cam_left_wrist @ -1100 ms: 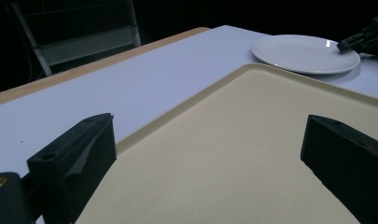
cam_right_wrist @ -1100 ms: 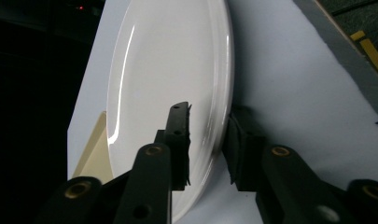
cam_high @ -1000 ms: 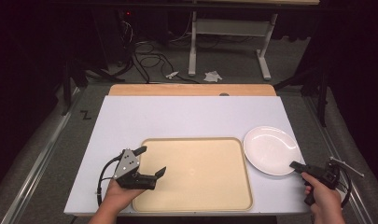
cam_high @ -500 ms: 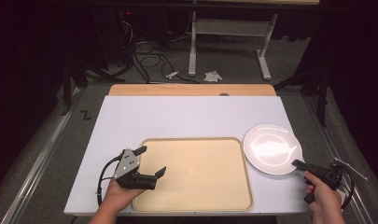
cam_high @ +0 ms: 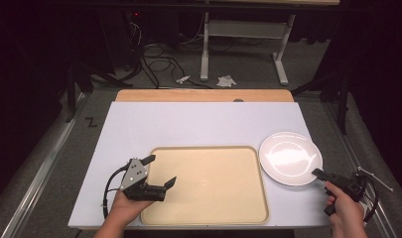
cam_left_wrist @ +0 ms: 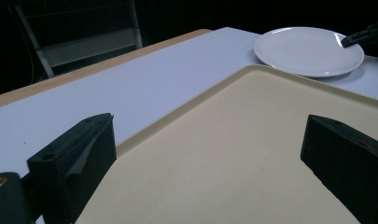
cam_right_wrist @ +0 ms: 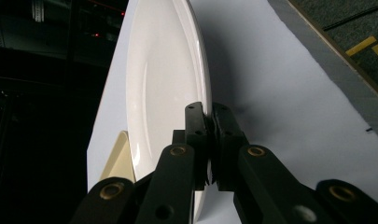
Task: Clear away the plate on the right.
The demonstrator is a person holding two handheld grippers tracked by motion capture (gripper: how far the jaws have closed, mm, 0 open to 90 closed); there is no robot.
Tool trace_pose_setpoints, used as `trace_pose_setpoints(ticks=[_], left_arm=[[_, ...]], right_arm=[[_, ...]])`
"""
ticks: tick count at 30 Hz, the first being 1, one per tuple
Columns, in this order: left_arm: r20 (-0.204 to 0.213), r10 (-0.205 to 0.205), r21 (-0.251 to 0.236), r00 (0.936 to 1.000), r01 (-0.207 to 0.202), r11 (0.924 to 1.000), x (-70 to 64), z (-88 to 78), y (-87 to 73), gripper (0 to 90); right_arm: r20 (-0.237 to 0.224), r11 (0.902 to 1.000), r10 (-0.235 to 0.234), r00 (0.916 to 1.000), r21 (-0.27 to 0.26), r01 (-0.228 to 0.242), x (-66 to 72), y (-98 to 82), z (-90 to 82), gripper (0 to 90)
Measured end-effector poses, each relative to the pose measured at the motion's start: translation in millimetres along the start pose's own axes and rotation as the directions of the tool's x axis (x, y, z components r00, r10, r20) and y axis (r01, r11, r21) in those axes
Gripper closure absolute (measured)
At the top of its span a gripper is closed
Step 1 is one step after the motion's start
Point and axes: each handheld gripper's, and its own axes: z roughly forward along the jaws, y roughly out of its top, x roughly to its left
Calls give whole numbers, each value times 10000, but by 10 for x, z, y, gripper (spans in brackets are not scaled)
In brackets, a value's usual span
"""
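On the white table (cam_high: 198, 124), seen from the high view, a round, glossy white plate (cam_high: 290, 157) lies flat at the right, just beside the tan tray (cam_high: 208, 183), a smooth rectangle with rounded corners and a raised lip. The right gripper (cam_high: 318, 173) comes in from the near right, its black jaws clamped on the plate's near-right rim. The left gripper (cam_high: 159, 171) hovers at the tray's left edge, jaws spread wide, nothing between them.

Over to the left gripper view: two blocky matte-black jaws stand far apart above the tray (cam_left_wrist: 252, 154), its surface plain and bare. The plate (cam_left_wrist: 308, 49) sits beyond the tray's far corner, and the right gripper's dark tip (cam_left_wrist: 359, 37) touches its edge.

Now the right gripper view: the camera is rolled, so the plate (cam_right_wrist: 163, 84) shows as a tall oval running away from the jaws. The right gripper (cam_right_wrist: 209, 122) has closed on the rim, one pad on top, one beneath. A sliver of tray (cam_right_wrist: 119, 161) peeks in alongside.
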Motion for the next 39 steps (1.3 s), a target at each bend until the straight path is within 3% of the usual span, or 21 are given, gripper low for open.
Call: trace_pose_setpoints(ticks=[23,39], left_arm=[[-125,24,-104,9999,-26,9999,3,-18,5,41],[-307,39,-226,9995,-46,9997,11,-34,8,33]], right_arm=[[-396,9995,-258,9989,-202,250,54,4,-63,890],[-1090,9965,-826,9906,10,832,253,-62,-28,891]])
